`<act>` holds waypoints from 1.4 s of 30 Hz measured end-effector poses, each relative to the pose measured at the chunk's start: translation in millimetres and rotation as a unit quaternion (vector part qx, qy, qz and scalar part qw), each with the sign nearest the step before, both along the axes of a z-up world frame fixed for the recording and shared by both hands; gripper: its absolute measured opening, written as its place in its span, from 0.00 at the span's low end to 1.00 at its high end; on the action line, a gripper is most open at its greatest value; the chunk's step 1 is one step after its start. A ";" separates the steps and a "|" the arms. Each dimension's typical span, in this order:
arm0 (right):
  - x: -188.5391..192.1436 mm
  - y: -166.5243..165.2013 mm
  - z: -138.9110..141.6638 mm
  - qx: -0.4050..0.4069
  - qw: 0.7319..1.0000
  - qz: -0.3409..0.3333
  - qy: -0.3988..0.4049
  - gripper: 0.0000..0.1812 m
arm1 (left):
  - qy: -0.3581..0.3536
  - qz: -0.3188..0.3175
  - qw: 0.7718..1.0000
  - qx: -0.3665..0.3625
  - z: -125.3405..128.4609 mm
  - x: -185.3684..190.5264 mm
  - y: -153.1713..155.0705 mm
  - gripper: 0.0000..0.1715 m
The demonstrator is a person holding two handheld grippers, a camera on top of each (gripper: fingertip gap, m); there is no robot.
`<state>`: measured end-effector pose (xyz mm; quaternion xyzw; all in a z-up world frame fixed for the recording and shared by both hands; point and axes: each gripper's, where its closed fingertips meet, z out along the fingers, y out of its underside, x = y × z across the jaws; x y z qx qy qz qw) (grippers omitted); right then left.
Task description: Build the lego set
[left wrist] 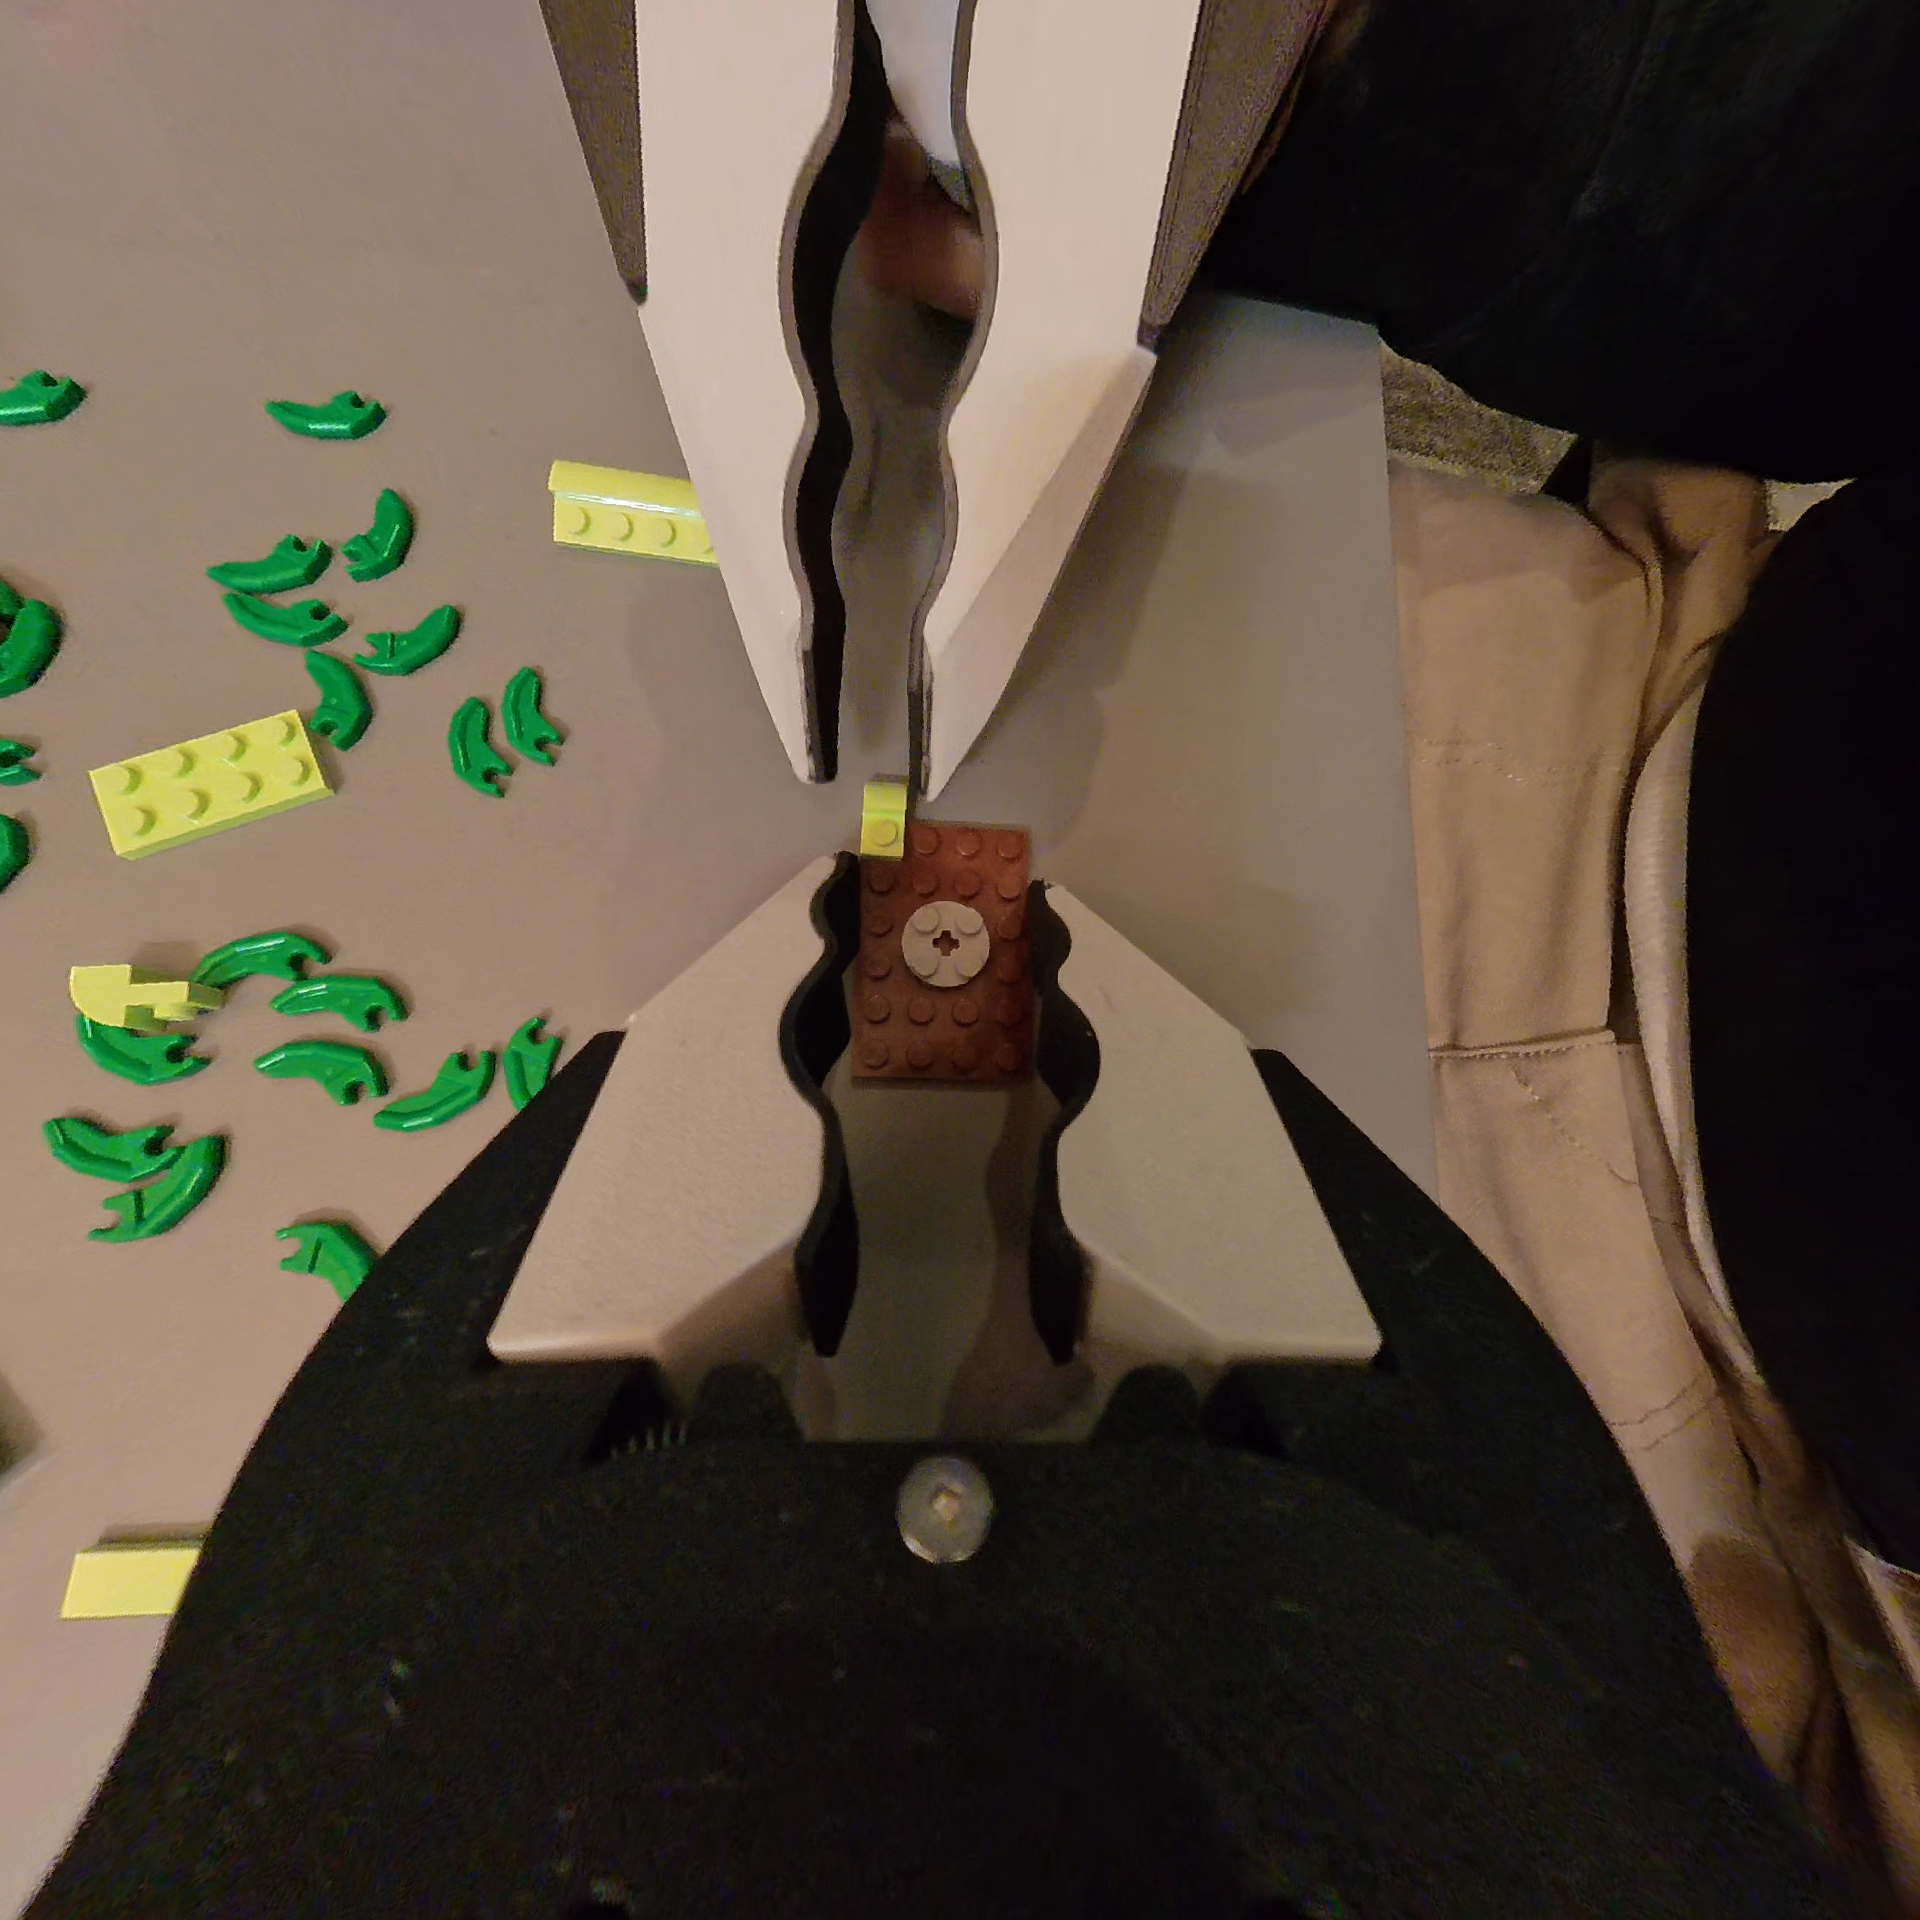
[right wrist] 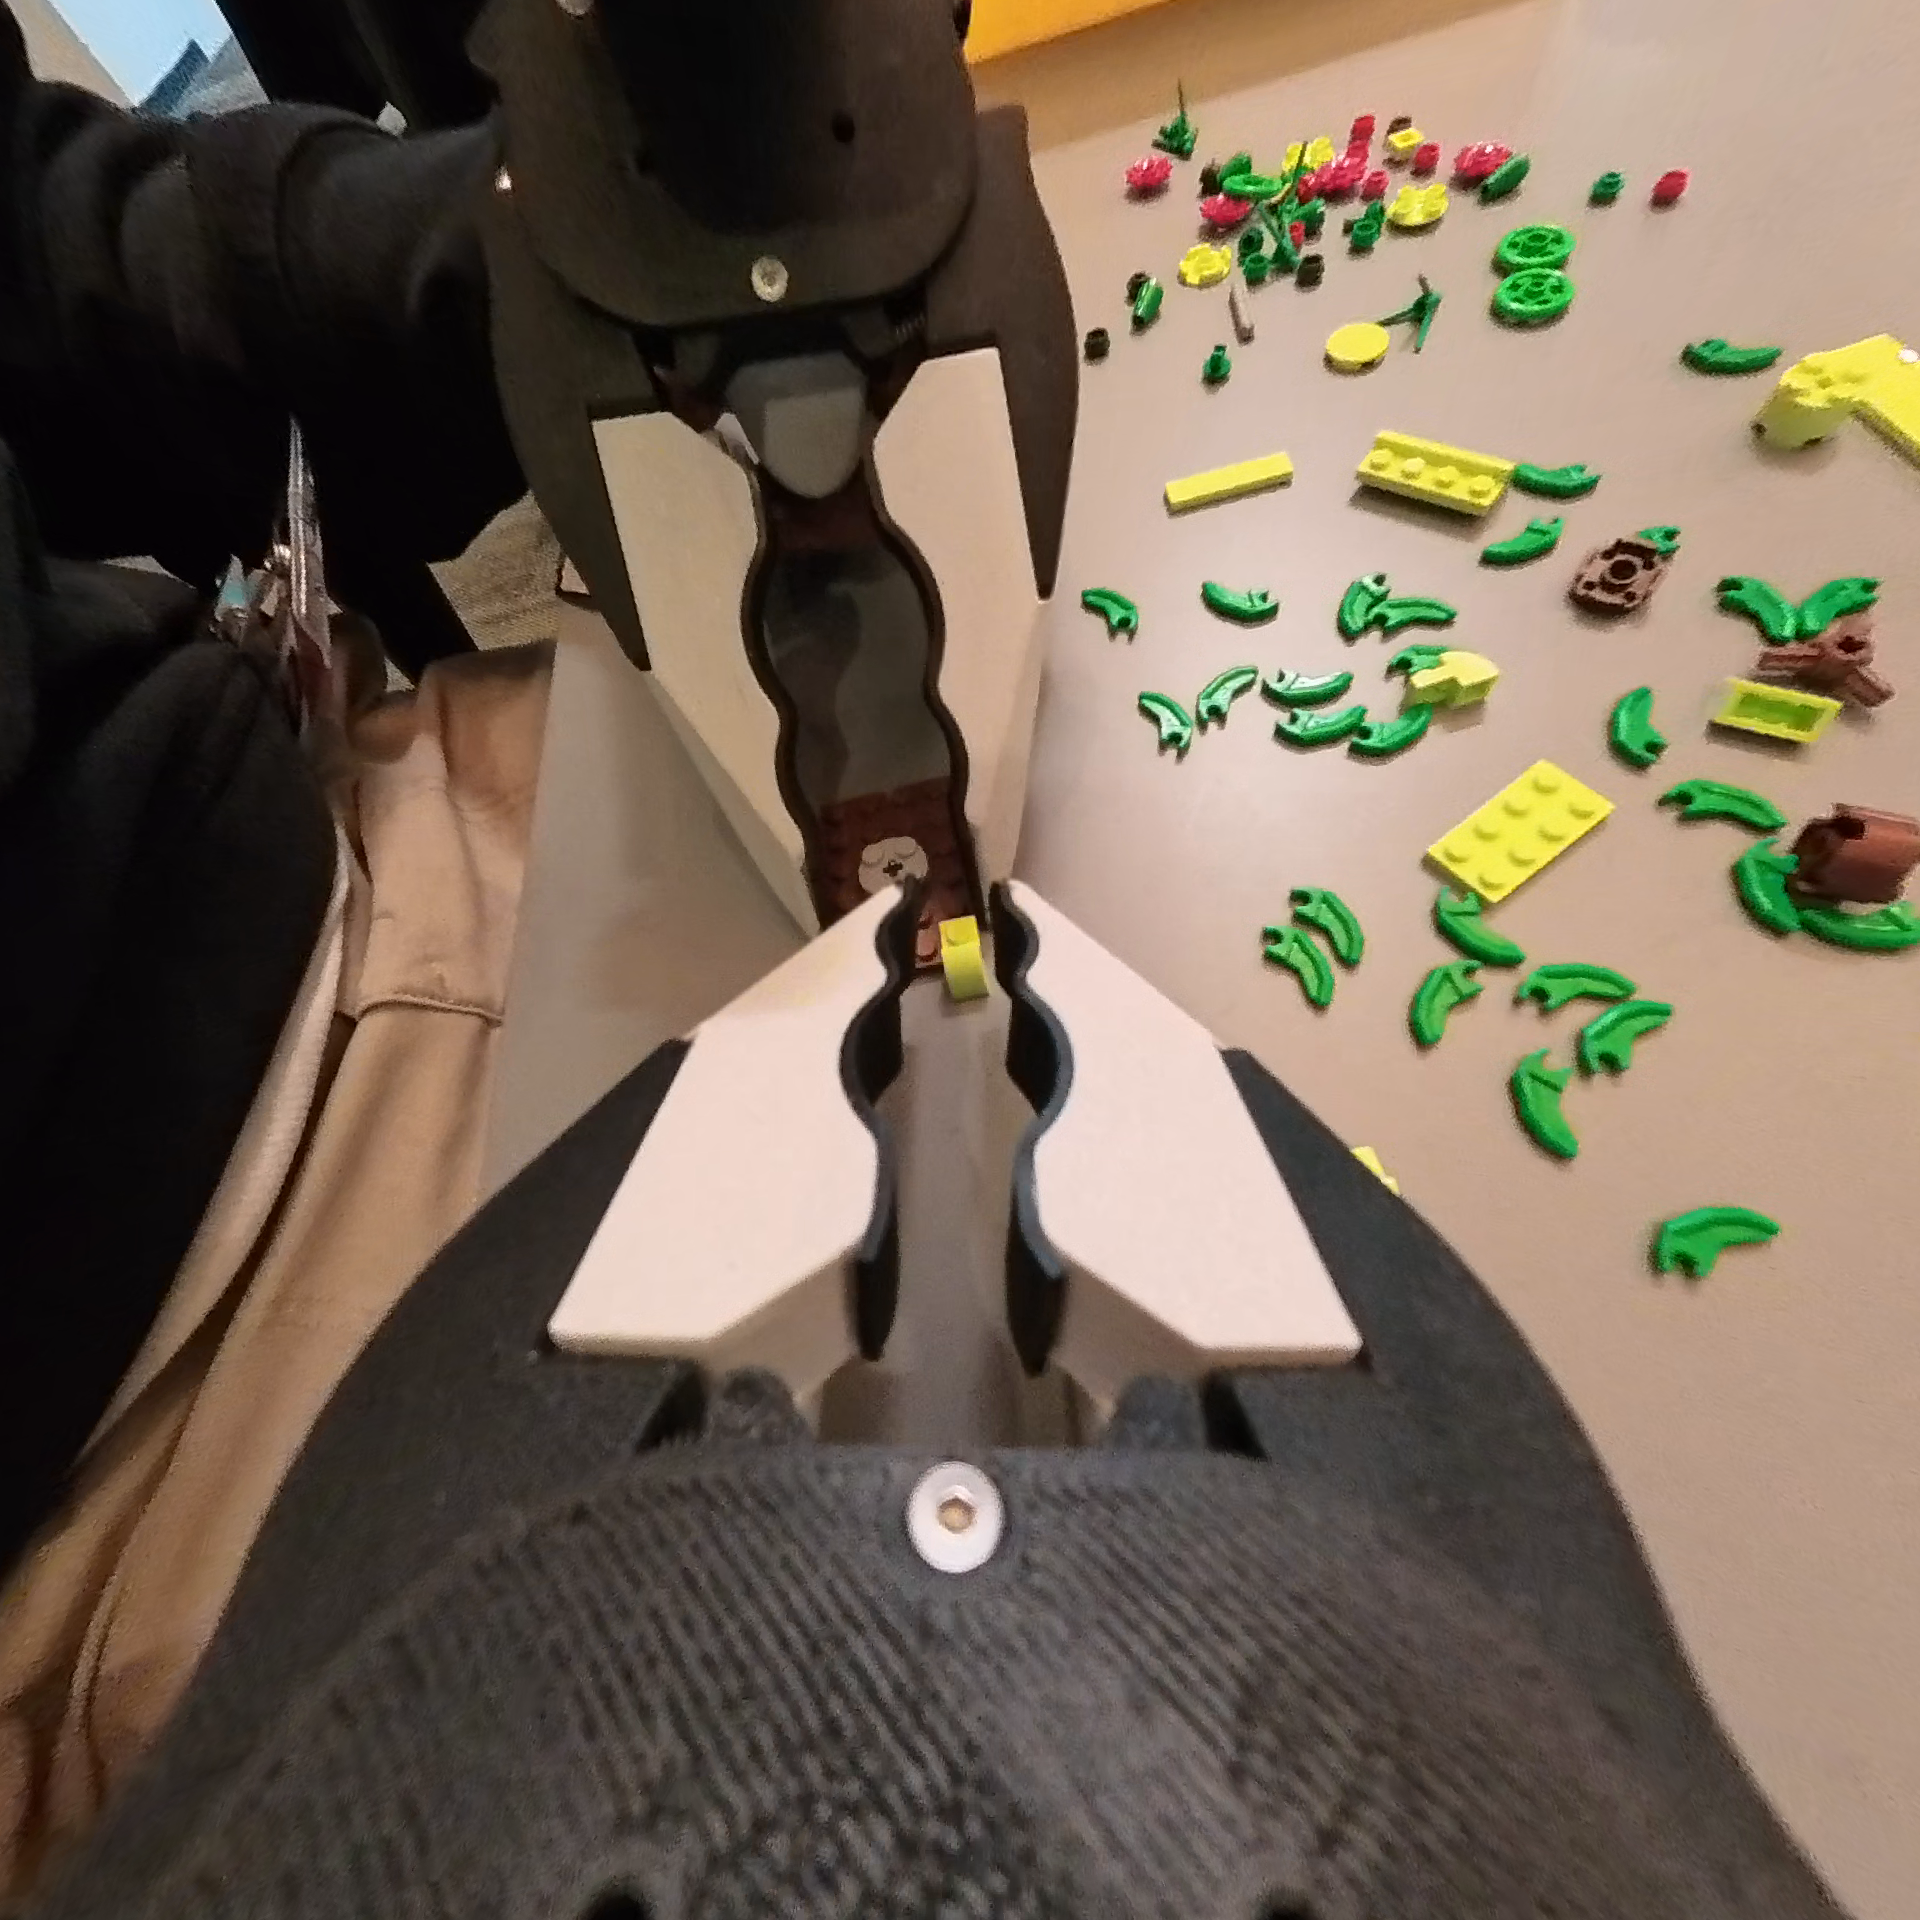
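In the left wrist view my left gripper [left wrist: 940, 873] is shut on a brown studded plate [left wrist: 940, 997] with a grey round piece [left wrist: 945, 940] on its middle. My right gripper [left wrist: 873, 774] comes in from above, shut on a small lime piece [left wrist: 883, 821] that sits at the plate's far left corner. In the right wrist view my right gripper [right wrist: 956, 891] holds the lime piece [right wrist: 961, 961] at its tips, against the brown plate [right wrist: 883, 821]. The left gripper's white fingers [right wrist: 665, 582] reach down from the top of that view.
Several green leaf pieces [right wrist: 1309, 691] lie scattered on the grey table [right wrist: 1195, 1091]. Among them are lime plates [right wrist: 1517, 831], brown pieces [right wrist: 1860, 847] and a far pile of small flower parts [right wrist: 1299, 197]. A person's black sleeve [right wrist: 208, 260] and beige garment [left wrist: 1538, 831] are beside the table edge. My left and right fingertips are right by each other.
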<state>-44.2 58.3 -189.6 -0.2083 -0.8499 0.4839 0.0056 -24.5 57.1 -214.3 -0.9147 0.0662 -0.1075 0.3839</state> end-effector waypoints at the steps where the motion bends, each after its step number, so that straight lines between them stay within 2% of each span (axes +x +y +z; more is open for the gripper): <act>1: 0.0 0.0 0.3 -0.001 1.000 0.000 0.000 0.07 | 0.001 0.000 1.000 0.000 -0.1 0.0 -0.1 0.17; 12: 0.7 -0.7 -5.7 0.020 1.000 0.002 0.000 0.07 | -0.033 0.007 0.999 0.000 1.9 -0.6 0.0 0.18; 18: 0.6 -0.5 -5.3 0.019 1.000 0.001 0.001 0.06 | -0.023 0.006 1.000 0.003 2.4 -0.5 -0.1 0.18; 26: -1.0 4.4 -7.9 0.024 1.000 -0.009 -0.009 0.07 | -0.069 0.029 0.996 0.056 20.4 -8.7 0.1 0.20; 32: -1.1 6.1 -3.6 0.010 1.000 -0.010 -0.010 0.07 | -0.047 0.109 0.990 0.079 25.1 -37.3 3.7 0.17; 37: -5.2 7.9 -0.3 0.001 1.000 -0.024 -0.002 0.08 | -0.016 0.194 0.974 0.116 35.5 -70.1 0.5 0.14; 39: -22.0 13.6 7.6 -0.018 0.997 -0.081 0.010 0.05 | 0.006 0.241 0.963 0.124 38.0 -87.2 -3.4 0.12; 40: -35.0 16.1 18.4 -0.047 0.991 -0.126 0.019 0.00 | 0.018 0.260 0.957 0.129 39.7 -94.4 -5.6 0.12; 42: -53.6 15.3 45.8 -0.123 0.973 -0.194 0.022 0.00 | 0.055 0.307 0.940 0.135 43.2 -112.7 -13.0 0.06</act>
